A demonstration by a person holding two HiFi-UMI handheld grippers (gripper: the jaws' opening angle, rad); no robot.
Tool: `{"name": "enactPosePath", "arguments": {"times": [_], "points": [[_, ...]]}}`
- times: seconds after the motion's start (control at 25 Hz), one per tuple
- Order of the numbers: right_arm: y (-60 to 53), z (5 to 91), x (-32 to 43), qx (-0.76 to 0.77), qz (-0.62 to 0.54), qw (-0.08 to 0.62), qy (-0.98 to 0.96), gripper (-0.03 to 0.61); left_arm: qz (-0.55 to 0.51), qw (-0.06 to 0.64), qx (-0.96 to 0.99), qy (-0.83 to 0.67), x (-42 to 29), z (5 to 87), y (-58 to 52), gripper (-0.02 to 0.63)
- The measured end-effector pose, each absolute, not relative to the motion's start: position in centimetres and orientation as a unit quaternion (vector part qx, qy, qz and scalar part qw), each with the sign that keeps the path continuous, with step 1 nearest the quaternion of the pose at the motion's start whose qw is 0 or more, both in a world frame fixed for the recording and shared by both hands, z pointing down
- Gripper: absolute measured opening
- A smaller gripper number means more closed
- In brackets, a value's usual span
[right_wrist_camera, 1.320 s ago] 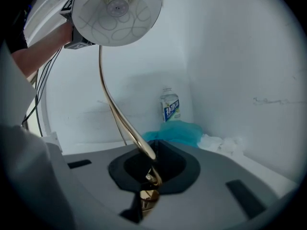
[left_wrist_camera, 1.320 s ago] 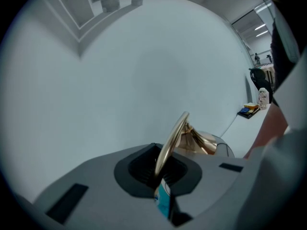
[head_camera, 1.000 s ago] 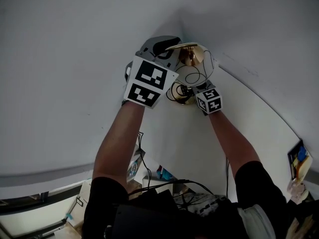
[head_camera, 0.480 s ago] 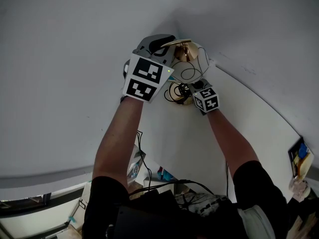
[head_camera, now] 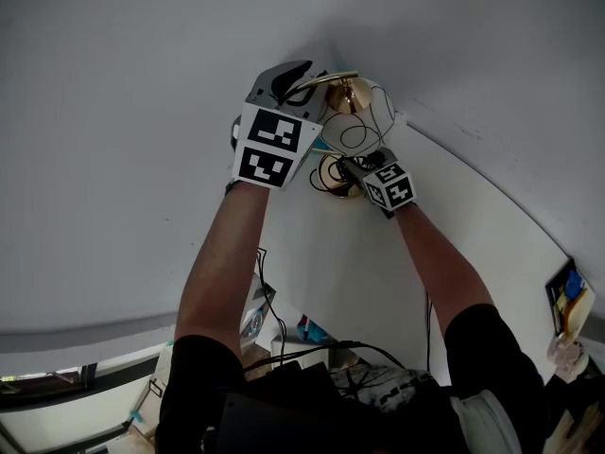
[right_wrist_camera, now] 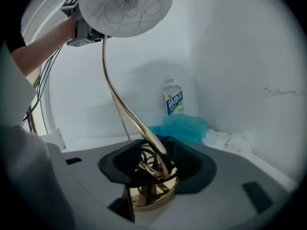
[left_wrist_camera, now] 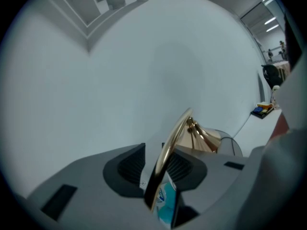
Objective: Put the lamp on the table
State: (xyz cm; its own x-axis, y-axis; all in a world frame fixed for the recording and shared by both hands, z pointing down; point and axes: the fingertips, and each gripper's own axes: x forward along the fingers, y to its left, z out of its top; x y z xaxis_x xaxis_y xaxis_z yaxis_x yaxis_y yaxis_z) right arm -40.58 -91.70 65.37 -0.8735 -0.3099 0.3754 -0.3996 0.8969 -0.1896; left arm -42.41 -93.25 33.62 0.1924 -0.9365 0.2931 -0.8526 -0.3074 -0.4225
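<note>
1. Left gripper view: the left gripper [left_wrist_camera: 159,171] has its jaws opening, with the lamp's [right_wrist_camera: 125,6] thin gold stem [left_wrist_camera: 170,150] between them and the pads looking just clear of it.
2. Over on the right gripper [right_wrist_camera: 156,171], the jaws are opening wide either side of the round gold base [right_wrist_camera: 153,198], gripping nothing!
3. That base sits flat on the white table [head_camera: 350,272], tucked in the corner by the wall [head_camera: 142,112]. A bottle [right_wrist_camera: 173,97] and a teal cloth [right_wrist_camera: 180,127] lie just behind.
4. My read: polished metal, stiff and slippery, top-heavy under that shade. Best held at the weighty base and high on the stem.
5. Both forearms reach forward. The left is raised beneath the shade, the right low at the base.
</note>
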Motion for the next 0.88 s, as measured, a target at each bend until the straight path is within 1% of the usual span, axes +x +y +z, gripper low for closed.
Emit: {"name": "enactPosePath", "arguments": {"times": [0.12, 0.24, 0.64, 0.88], "points": [[-91.9, 65.2, -40.0, 0.189, 0.123, 0.173, -0.959, 0.199, -0.248, 0.074, -0.761, 0.595, -43.2, 33.4, -92.9, 0.164], [-92.1, 64.9, -39.2, 0.200, 0.119, 0.172, -0.957, 0.213, -0.254, 0.083, -0.753, 0.601, -43.3, 33.0, -92.2, 0.188], [-91.0, 62.0, -36.1, 0.221, 0.111, 0.145, -0.958, 0.215, -0.249, 0.082, -0.754, 0.602, -42.0, 32.4, -88.9, 0.206], [-88.0, 59.8, -34.5, 0.210, 0.116, 0.133, -0.962, 0.213, -0.221, 0.062, -0.754, 0.615, -41.9, 32.4, -85.2, 0.204]]}}
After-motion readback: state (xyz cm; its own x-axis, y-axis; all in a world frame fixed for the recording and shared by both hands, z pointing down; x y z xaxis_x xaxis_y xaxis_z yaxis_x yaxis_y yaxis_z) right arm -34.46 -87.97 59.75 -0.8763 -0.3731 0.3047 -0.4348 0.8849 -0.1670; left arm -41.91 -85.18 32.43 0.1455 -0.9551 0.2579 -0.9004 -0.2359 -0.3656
